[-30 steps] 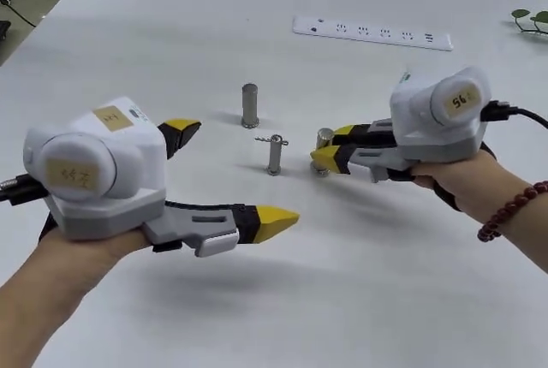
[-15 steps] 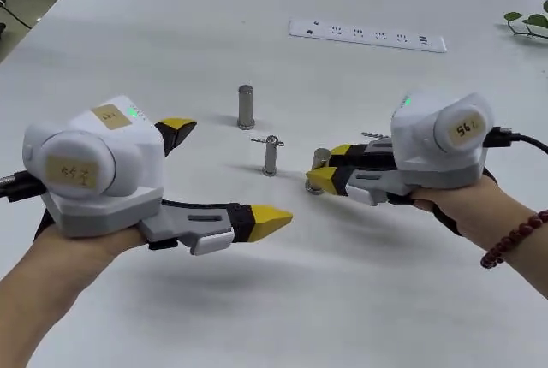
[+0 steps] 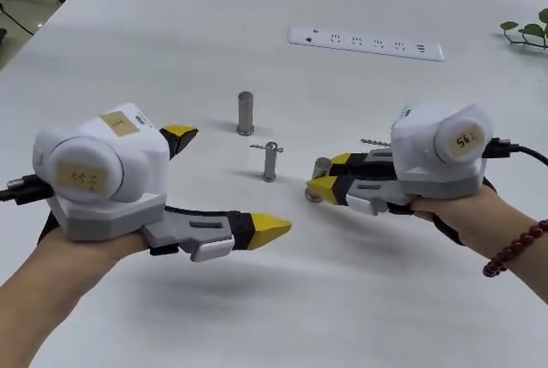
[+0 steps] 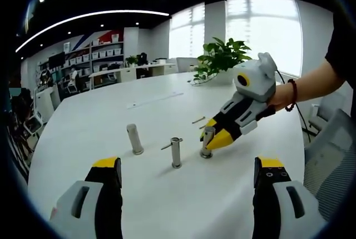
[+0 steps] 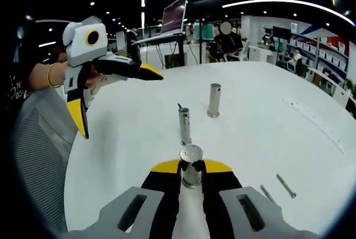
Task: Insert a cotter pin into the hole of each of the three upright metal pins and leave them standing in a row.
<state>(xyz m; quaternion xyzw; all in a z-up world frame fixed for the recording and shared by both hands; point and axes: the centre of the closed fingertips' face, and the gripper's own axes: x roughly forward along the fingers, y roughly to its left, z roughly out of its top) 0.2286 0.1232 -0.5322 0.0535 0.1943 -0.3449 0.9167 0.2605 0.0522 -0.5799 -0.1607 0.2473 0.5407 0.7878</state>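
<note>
Three metal pins stand on the white table. The far pin (image 3: 246, 113) (image 4: 134, 139) (image 5: 214, 100) is bare. A cotter pin sits through the top of the middle pin (image 3: 270, 161) (image 4: 176, 151) (image 5: 184, 125). My right gripper (image 3: 325, 175) (image 5: 191, 175) is shut on the near pin (image 3: 321, 169) (image 4: 207, 142) (image 5: 191, 161), whose base rests on the table. Off to the left, my left gripper (image 3: 227, 181) (image 4: 187, 164) hangs open above the table and holds nothing. Loose cotter pins (image 3: 375, 141) (image 5: 285, 185) lie behind the right gripper.
A white power strip (image 3: 366, 43) lies at the far side of the table. A green plant (image 3: 527, 30) stands at the far right edge. Bare table (image 3: 282, 299) stretches in front of the pins.
My right gripper has shifted a little toward me with the near pin in it, uncovering a loose cotter pin behind it. The left gripper has hardly moved.
</note>
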